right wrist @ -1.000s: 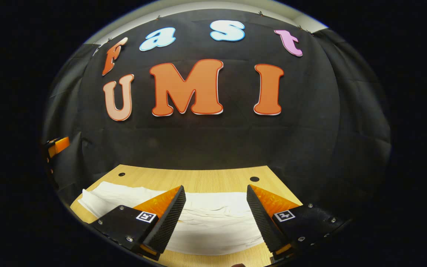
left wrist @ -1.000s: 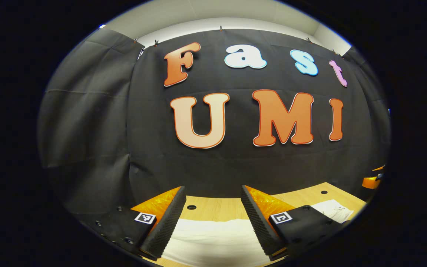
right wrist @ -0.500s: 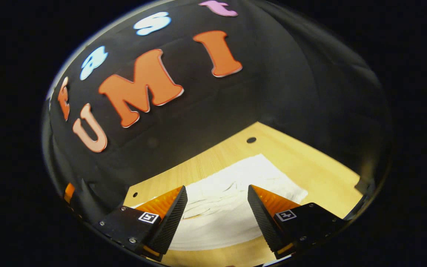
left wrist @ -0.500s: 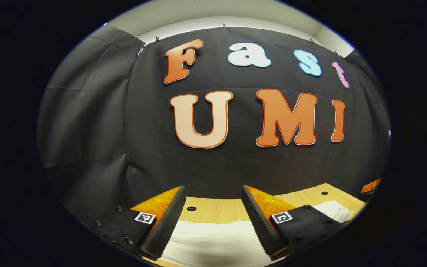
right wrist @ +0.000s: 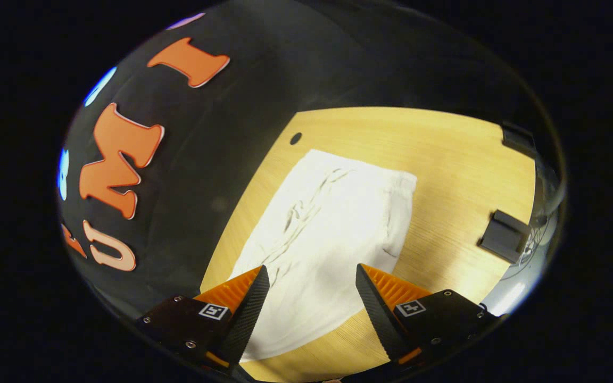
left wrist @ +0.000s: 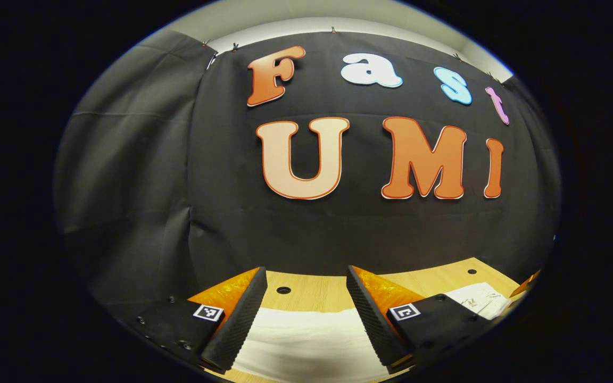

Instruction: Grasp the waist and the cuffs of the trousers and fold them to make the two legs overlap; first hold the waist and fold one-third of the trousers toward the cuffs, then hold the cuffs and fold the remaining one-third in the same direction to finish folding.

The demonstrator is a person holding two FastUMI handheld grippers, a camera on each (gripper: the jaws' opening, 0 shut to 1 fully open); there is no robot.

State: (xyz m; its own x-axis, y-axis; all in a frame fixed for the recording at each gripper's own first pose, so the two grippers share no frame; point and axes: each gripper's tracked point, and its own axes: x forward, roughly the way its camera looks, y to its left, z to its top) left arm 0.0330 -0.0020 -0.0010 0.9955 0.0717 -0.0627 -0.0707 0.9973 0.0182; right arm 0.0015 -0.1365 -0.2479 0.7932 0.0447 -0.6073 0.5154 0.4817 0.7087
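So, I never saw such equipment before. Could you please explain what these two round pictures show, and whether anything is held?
A person holds a two-finger tool in each hand; a small camera rides on each, looking forward past its own fingers. In the left gripper view, the left gripper hovers open over white trousers on a wooden table. In the right gripper view, the right gripper, tilted, is also open above the trousers, lying flat. Nothing is held. Two dark clips sit at the table's edge.
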